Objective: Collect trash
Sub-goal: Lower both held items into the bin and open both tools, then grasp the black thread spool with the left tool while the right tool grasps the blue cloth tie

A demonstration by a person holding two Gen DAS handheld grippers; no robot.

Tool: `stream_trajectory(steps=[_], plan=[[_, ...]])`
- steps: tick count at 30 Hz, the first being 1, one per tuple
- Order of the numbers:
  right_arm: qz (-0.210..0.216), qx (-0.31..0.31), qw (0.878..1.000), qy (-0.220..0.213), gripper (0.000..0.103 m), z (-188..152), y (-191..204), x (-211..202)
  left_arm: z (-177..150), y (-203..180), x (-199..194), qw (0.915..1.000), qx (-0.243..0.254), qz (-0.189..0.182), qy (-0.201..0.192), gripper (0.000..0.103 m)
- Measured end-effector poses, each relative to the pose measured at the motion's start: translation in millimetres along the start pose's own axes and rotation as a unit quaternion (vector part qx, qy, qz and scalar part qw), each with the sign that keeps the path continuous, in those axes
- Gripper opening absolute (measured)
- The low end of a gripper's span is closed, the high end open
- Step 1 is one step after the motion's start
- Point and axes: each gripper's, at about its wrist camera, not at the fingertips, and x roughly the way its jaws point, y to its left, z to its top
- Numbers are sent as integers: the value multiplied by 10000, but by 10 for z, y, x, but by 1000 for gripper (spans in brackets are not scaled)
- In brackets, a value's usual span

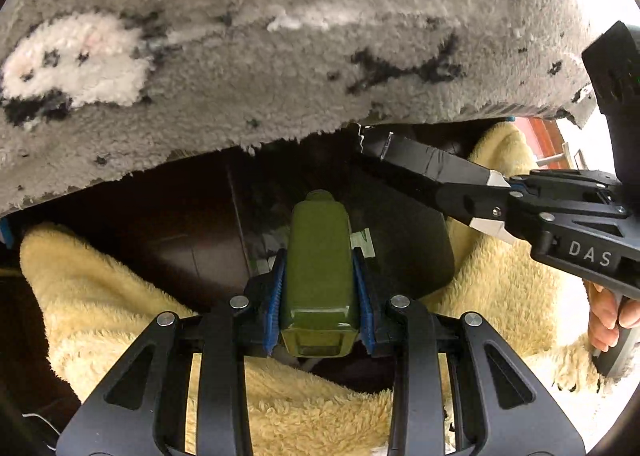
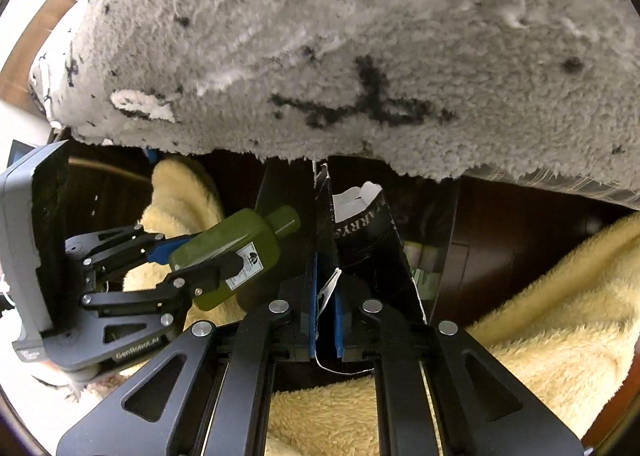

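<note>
Both grippers gripping: left gripper (image 1: 320, 292) fingers pinching green bottle (image 1: 318, 256), right gripper (image 2: 325, 320) fingers clamping black paper bag (image 2: 368, 244) rim.

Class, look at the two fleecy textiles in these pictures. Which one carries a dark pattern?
The grey rug across the top of both views: it shows black marks and a white patch. The yellow fleece blanket lower down is plain, with no pattern.

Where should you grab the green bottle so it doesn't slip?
Grip the green bottle across its flat body, near the bottom, as the left gripper does: one blue pad on each side. The body is wide and flat-sided there, so pads sit flush; the cap end is narrow and round. Come from behind its base, so the cap points ahead toward the black bag that the right gripper pinches.
</note>
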Motion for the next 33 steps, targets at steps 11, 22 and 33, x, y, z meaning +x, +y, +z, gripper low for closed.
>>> stream_trajectory(steps=[11, 22, 33], plan=[[-153, 293, 9992, -203, 66, 53, -79, -9, 14, -76, -32, 9996, -148, 192, -108, 53], [-671, 481, 9890, -1223, 99, 149, -296, -737, 115, 8, -665, 9956, -128, 440, -815, 92], [-833, 469, 9756, -1978, 99, 348, -458, -1398, 412, 61, -1410, 9831, -32, 704, -1691, 95]])
